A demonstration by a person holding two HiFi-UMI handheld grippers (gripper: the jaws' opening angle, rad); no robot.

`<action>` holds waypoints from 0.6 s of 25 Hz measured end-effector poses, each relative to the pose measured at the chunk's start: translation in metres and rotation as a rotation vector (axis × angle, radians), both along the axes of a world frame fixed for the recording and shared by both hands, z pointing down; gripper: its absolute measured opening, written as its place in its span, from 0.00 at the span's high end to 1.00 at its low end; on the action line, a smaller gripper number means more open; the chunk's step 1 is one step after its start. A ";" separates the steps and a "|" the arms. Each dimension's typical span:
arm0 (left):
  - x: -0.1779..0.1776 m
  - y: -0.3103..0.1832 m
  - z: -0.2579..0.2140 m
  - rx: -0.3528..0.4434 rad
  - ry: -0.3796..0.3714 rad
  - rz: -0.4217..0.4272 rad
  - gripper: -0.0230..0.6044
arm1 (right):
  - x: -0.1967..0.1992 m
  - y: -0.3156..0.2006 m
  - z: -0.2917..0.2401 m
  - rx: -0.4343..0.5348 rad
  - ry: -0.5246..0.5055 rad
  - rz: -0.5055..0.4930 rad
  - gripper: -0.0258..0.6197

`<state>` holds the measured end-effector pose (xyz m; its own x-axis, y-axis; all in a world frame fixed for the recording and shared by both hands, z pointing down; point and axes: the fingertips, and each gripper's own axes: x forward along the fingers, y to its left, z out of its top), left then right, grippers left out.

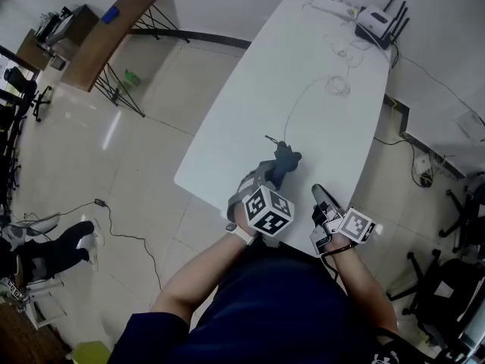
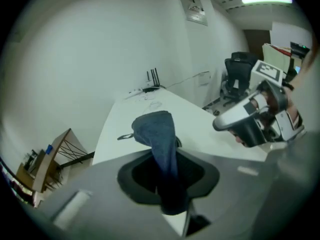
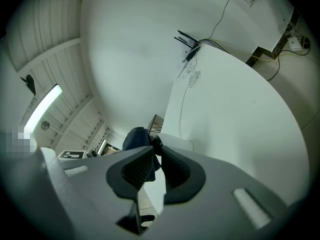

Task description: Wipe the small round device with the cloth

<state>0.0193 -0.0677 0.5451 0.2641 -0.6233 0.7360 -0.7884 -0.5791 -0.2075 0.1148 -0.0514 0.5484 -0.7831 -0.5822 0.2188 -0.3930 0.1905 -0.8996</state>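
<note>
Little seems done: left tool (image 1: 271,173) clamps the cloth (image 2: 156,129) at the near table (image 1: 318,120) edge. Right tool (image 1: 320,197), jaws almost together, grips nothing discernible. With the device unseen, wiping likely remains.

Two grippers are in view, the left gripper (image 1: 271,171) and the right gripper (image 1: 320,197). There is one dark blue cloth (image 1: 286,160), one small round device (image 3: 156,142), one white table (image 1: 333,142), one wooden table (image 1: 95,51), one router (image 1: 375,20), one power strip (image 1: 331,6) and one thin cable (image 1: 296,108).
</note>
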 end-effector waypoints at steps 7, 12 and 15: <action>-0.008 0.001 0.023 -0.068 0.211 -0.152 0.85 | -0.011 -0.003 -0.009 0.027 0.037 -0.035 0.87; -0.029 0.001 0.043 -0.182 0.392 -0.263 0.85 | -0.017 -0.007 -0.005 0.036 0.138 -0.043 0.87; -0.033 0.010 0.055 -0.301 0.514 -0.330 0.85 | -0.030 -0.004 -0.004 0.047 0.179 -0.057 0.88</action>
